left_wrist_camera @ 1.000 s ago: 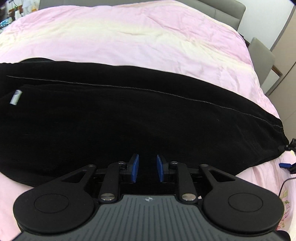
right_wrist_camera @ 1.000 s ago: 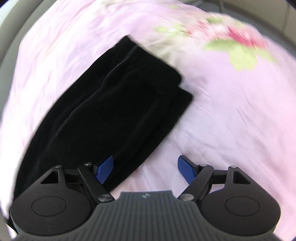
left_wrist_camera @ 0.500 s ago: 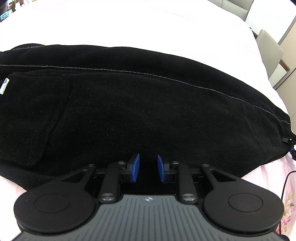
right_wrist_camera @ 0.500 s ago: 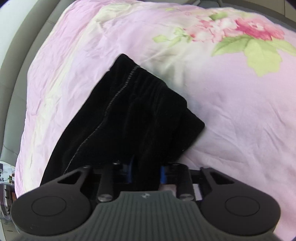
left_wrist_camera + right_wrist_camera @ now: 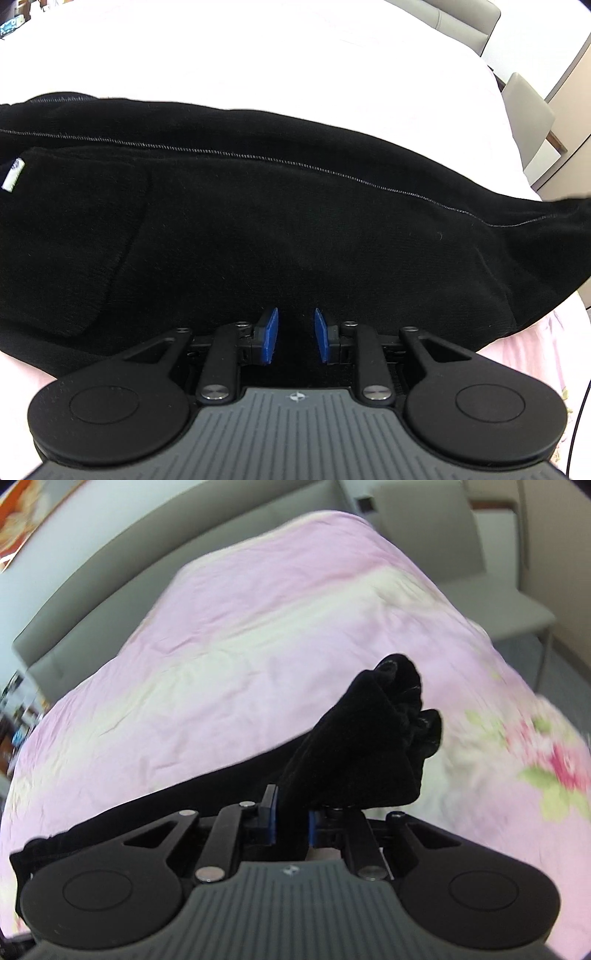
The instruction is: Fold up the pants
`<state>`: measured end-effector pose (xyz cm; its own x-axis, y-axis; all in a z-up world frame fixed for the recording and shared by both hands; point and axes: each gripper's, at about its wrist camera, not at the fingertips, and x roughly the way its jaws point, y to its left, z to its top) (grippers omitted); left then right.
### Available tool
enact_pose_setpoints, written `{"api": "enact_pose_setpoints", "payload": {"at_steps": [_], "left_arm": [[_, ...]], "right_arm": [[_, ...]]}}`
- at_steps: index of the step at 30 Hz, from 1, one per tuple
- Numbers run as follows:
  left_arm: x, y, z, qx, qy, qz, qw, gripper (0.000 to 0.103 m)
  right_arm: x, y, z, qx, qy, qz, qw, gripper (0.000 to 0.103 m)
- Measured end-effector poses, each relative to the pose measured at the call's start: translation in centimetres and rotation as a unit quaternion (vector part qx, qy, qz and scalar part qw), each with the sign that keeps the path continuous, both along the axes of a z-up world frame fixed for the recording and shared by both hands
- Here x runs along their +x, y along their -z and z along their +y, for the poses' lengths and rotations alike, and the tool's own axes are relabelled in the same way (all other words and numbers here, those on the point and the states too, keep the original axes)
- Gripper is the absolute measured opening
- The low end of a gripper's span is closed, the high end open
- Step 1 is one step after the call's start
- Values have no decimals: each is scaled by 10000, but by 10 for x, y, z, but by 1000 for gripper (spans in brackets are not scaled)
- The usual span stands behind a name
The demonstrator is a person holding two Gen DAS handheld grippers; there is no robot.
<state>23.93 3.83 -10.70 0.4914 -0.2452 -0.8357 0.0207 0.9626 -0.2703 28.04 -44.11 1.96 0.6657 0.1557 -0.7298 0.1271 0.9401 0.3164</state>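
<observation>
Within the last second the right hand-held gripper [image 5: 291, 821] had been closed on the leg cuffs of the black pants [image 5: 280, 236], and that end had been lifted clear of the pink bed cover [image 5: 229, 672]. The rest of the pants lay flat on the bed, with the left hand-held gripper [image 5: 295, 334] narrowly parted over the near edge, gripping nothing. The lengthwise fold was judged to have just begun.

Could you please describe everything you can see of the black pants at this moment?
The black pants are of soft, velvety-looking fabric and lie lengthwise across the pink bedspread. A pale line of stitching runs along them, and a small white label shows at the left by a patch pocket. The leg ends are bunched and raised off the bed, pinched in the right gripper. The left gripper sits at the near edge, jaws narrowly apart, its grip unclear.
</observation>
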Motion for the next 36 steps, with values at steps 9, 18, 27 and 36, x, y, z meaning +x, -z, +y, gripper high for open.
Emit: {"api": "enact_pose_setpoints", "payload": {"at_steps": [9, 18, 27, 36], "left_arm": [[-4, -15, 15, 93, 224, -129, 9996, 28], [0, -13, 30, 95, 278, -58, 9996, 27], [13, -10, 27, -48, 349, 31, 9994, 28], [44, -14, 25, -1743, -19, 278, 9843, 64]], "right_arm": [[22, -30, 146, -660, -1605, -219, 9846, 10], [27, 50, 265, -758, -2732, 522, 9576, 10], [11, 106, 287, -882, -3352, 1189, 9304, 39], [-3, 70, 262, -1060, -3618, 954, 9213, 62]]}}
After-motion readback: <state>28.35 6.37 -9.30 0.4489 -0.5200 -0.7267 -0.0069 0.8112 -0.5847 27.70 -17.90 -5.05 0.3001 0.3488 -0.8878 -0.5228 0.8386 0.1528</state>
